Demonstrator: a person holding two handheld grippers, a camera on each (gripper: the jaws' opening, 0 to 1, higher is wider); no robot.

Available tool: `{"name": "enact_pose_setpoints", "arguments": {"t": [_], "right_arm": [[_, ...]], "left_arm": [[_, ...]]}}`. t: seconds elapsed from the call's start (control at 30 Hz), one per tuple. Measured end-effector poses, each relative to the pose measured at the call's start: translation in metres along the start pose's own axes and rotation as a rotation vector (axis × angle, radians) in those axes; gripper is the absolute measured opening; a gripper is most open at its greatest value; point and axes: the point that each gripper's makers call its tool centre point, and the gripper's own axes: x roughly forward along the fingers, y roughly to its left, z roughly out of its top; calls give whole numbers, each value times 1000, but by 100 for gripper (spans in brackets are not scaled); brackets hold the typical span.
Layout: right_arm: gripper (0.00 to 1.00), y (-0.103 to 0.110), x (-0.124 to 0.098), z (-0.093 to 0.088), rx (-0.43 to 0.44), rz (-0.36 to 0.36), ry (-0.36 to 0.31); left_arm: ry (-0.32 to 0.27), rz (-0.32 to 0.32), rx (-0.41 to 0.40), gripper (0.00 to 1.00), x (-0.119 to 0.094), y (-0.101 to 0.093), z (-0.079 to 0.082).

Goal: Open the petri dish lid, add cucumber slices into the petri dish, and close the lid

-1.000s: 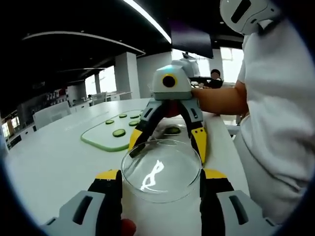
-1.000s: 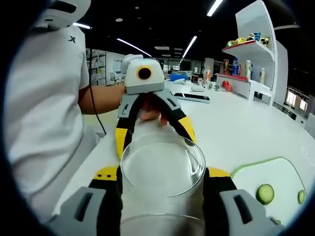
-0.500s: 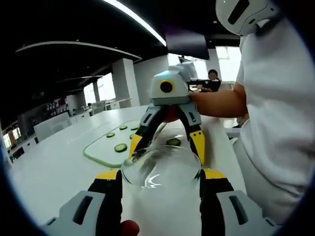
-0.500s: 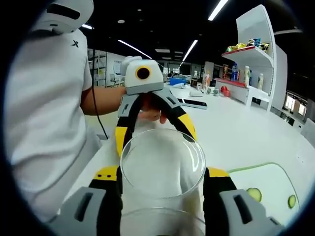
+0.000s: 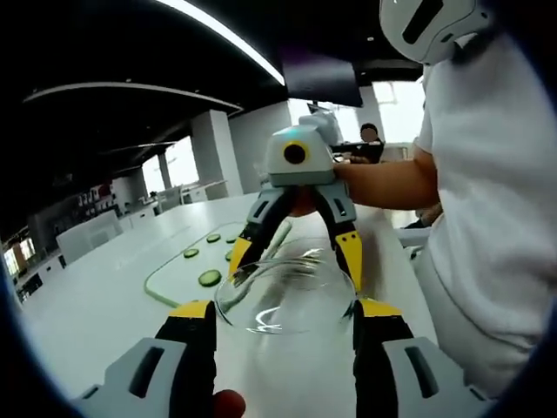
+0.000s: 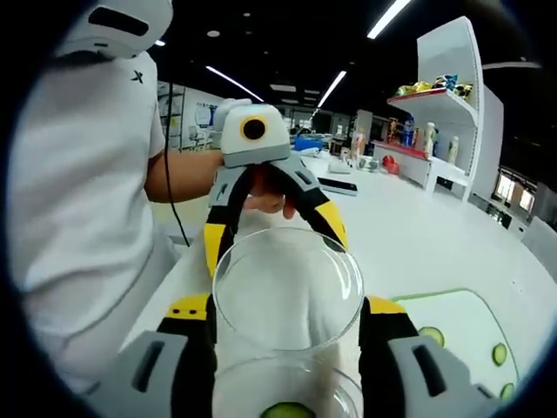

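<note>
The right hand-held gripper (image 6: 287, 335) clamps the clear lid (image 6: 288, 287) directly above the petri dish (image 6: 287, 396) with its cucumber slice (image 6: 288, 410), while the left hand-held gripper (image 5: 285, 335) also grips that lid.

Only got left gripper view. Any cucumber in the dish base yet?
Observer: Yes. The right gripper view shows one cucumber slice lying in the dish base, low in the frame.
Operator: Where's the lid relative to it?
Observer: The lid is between the right gripper jaws, above the base in that view. Whether they touch, I cannot tell.
Operator: Anything in the background there?
Observer: A white shelf with bottles stands beyond the table.
</note>
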Motion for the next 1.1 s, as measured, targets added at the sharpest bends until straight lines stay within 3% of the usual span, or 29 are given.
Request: {"name": "enact_pose_setpoints", "arguments": {"t": [1.1], "right_arm": [[65,-9,-40,-19,24,-74,31]], "left_arm": [[-13,-79,14,62,42,-2,10]]}}
